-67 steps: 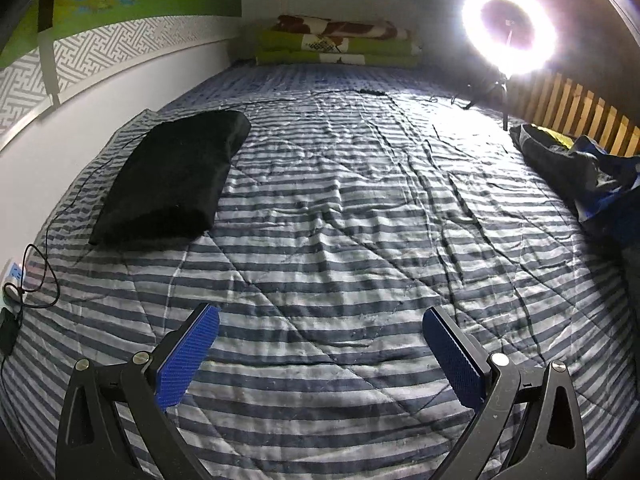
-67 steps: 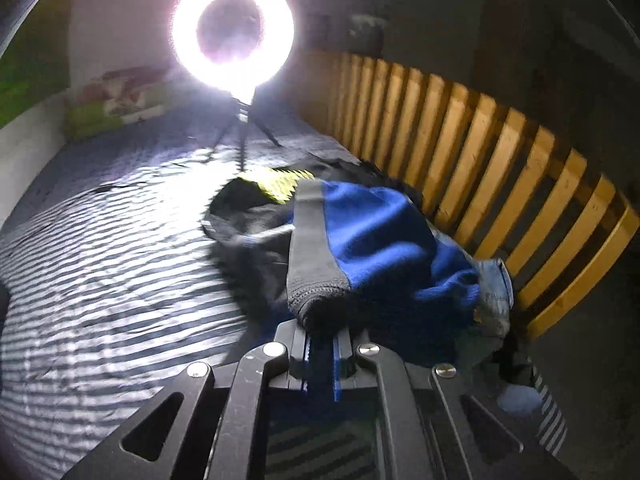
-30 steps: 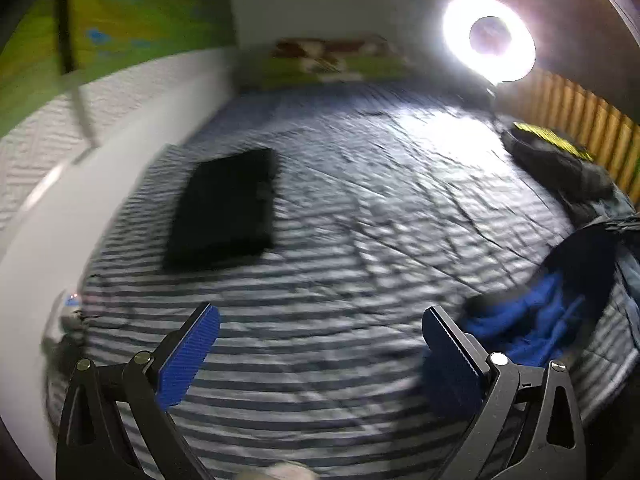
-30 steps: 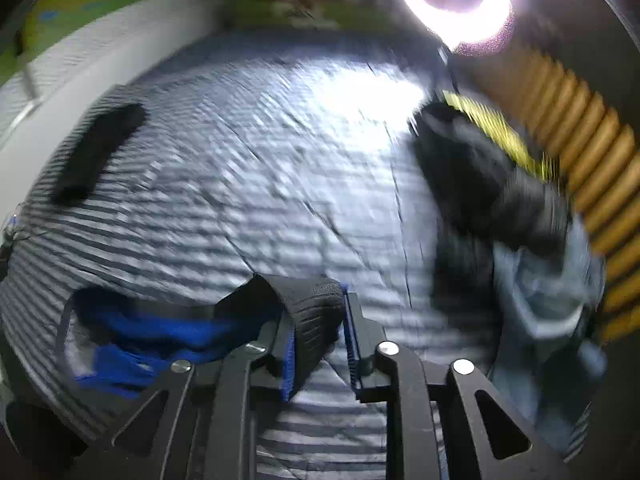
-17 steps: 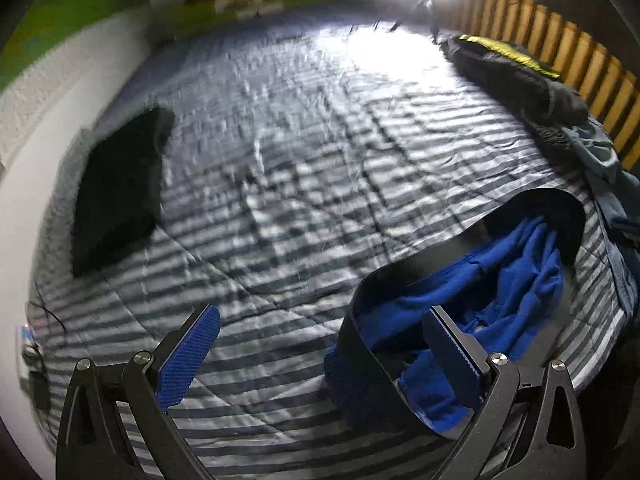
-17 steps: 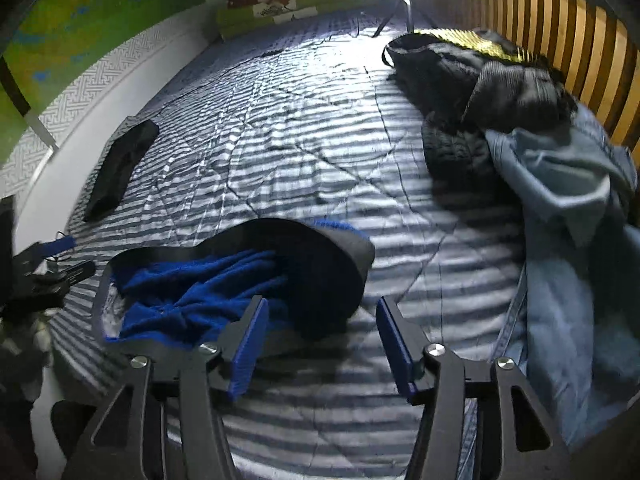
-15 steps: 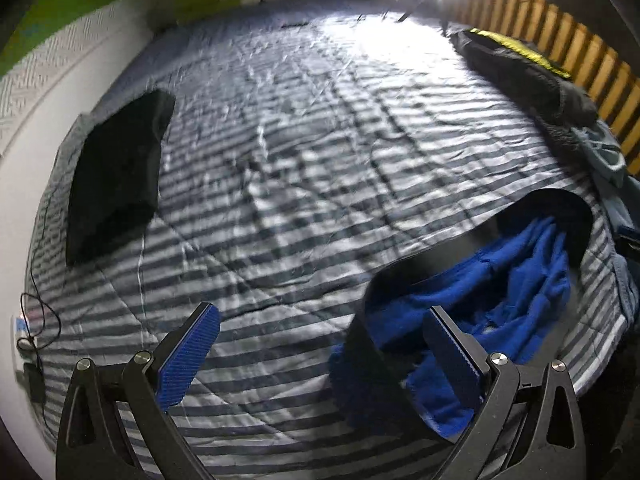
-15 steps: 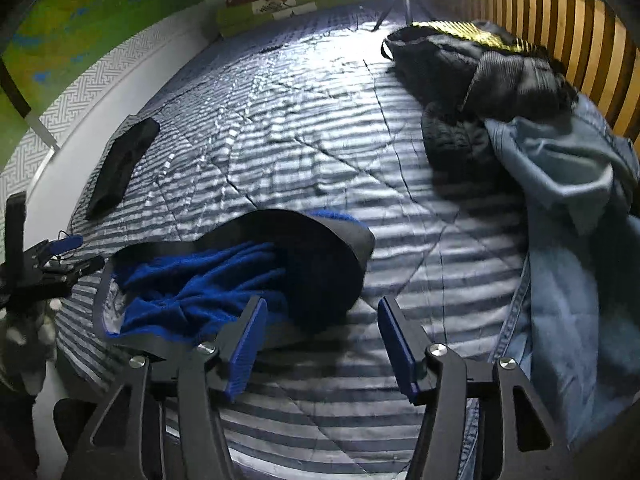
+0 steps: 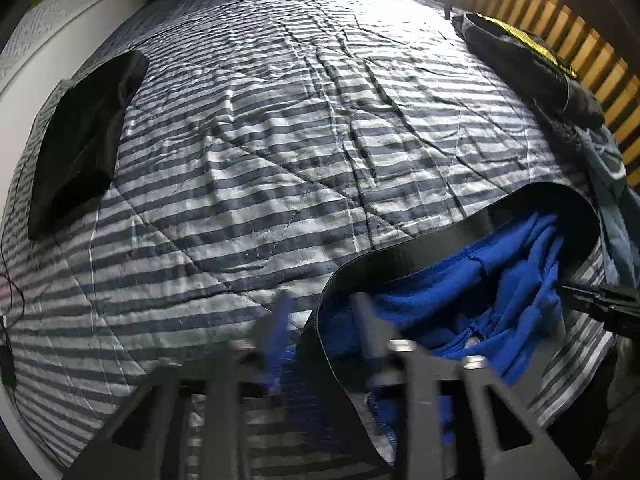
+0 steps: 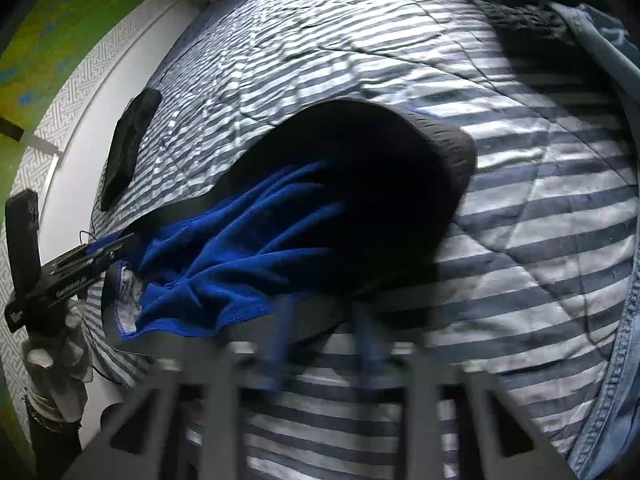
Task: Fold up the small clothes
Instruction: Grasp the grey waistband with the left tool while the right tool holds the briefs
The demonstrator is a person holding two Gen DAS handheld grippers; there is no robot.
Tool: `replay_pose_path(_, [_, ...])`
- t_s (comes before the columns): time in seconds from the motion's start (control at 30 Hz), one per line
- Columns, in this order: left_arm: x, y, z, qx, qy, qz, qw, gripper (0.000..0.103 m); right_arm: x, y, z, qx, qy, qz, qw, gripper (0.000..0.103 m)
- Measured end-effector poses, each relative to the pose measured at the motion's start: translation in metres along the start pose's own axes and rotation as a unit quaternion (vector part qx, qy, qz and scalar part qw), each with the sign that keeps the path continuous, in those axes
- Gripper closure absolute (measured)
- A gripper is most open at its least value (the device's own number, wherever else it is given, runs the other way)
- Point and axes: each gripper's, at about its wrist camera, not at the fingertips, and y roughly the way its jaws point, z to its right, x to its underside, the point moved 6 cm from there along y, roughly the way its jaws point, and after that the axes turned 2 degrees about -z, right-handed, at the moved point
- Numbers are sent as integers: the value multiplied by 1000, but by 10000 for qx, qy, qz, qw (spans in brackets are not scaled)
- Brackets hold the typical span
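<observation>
A blue fleece garment with a black outer side [image 9: 460,292] lies rumpled on the striped quilt [image 9: 280,152], near its front edge. My left gripper [image 9: 320,332] straddles the garment's left black edge; its jaws are blurred and narrowed, with a gap still showing. My right gripper [image 10: 320,328] stands over the near hem of the same garment [image 10: 248,240], likewise narrowed and blurred, with hem and quilt visible between the fingers. From the right wrist, the left gripper [image 10: 80,264] shows at the garment's far left end.
A folded black garment [image 9: 80,136] lies at the quilt's left side by the white wall. Dark clothes [image 9: 540,68] and a denim piece [image 10: 600,40] are piled along the wooden slats [image 9: 580,40] on the right. A gloved hand [image 10: 52,352] holds the left tool.
The right gripper carried the blue garment from the pile to the quilt's front and let it go. Both grippers have since dropped to its edges, and their jaws have narrowed from wide open.
</observation>
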Motion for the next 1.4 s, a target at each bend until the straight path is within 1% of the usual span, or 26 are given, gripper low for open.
replay_pose_path(0.07, [-1,-11,-7,-63,-122,181,9997,87,-1,-11,-4,7,-11,168,9999,101])
replay_pose_path(0.1, [-1,-19,-12,-98,-196,296,9993,91,-1,-19,-6,-1,-38,290,9996,102])
replay_pose_path(0.13, [-1,-29,-18,-109,-280,415,9987,95,-2,-31,-7,81,-89,447,9989,102])
replay_pose_path(0.2, [-1,-47,-33,-129,-485,608,9969,100,-4,-49,-8,214,-189,672,9973,103])
replay_pose_path(0.27, [-1,-57,-45,-93,-622,718,9954,100,-6,-68,-8,285,-259,815,9959,103])
replay_pose_path(0.33, [0,-61,-48,84,-639,659,9957,100,-5,-83,-3,303,-251,890,9953,103])
replay_pose_path(0.37, [0,-59,-45,184,-544,554,9968,97,-4,-86,-1,355,-247,923,9948,103])
replay_pose_path(0.4, [0,-52,-36,276,-336,348,9984,80,-3,-87,0,399,-270,931,9945,101])
replay_pose_path(0.43, [1,-47,-32,250,-240,265,9990,39,-2,-85,3,443,-252,879,9948,100])
replay_pose_path(0.47, [0,-41,-26,172,-145,213,9995,18,-1,-82,9,455,-198,789,9956,93])
replay_pose_path(0.5, [-1,-36,-17,89,-29,321,9994,0,0,-76,14,446,-125,683,9966,73])
replay_pose_path(0.53, [-3,-34,-13,45,41,384,9992,0,1,-71,20,469,-64,641,9968,61])
replay_pose_path(0.57, [-4,-27,-8,27,108,325,9994,0,0,-65,25,524,-34,665,9964,48])
replay_pose_path(0.63, [-7,-16,-3,96,66,227,9997,0,-2,-54,40,694,96,636,9955,47])
replay_pose_path(0.7, [-11,-2,-1,-59,76,199,9998,2,-5,-43,49,587,317,560,9962,47])
replay_pose_path(0.77, [-13,8,0,-121,103,125,9998,19,-9,-32,54,391,487,512,9967,47])
replay_pose_path(0.83, [-13,19,1,-66,32,-41,10000,60,-14,-23,53,196,577,488,9969,48])
replay_pose_path(0.87, [-13,24,0,-56,-13,-94,9999,70,-16,-20,50,159,570,521,9969,54])
replay_pose_path(0.9, [-11,28,-1,-55,-62,-147,9999,89,-17,-18,47,162,519,540,9971,70])
replay_pose_path(0.93, [-11,28,-2,-83,-79,-150,9998,97,-19,-16,42,222,402,514,9976,80])
replay_pose_path(0.97, [-11,27,-3,-120,-93,-119,9998,98,-20,-14,39,314,321,481,9978,97])
replay_pose_path(1.0, [-11,21,-5,-128,-137,-3,9998,101,-21,-14,36,379,266,468,9978,99])
replay_pose_path(1.1, [-15,-4,-12,-122,-317,281,9990,101,-23,-25,25,534,12,558,9970,101])
replay_pose_path(1.23, [-22,-51,-33,-136,-635,725,9953,101,-29,-62,14,823,-399,797,9926,102])
replay_pose_path(1.37, [-28,-109,-56,-246,-908,1245,9878,101,-39,-114,-1,1017,-658,1198,9854,102])
replay_pose_path(1.4, [-28,-132,-64,-323,-993,1459,9838,101,-41,-125,-6,1083,-725,1303,9829,102])
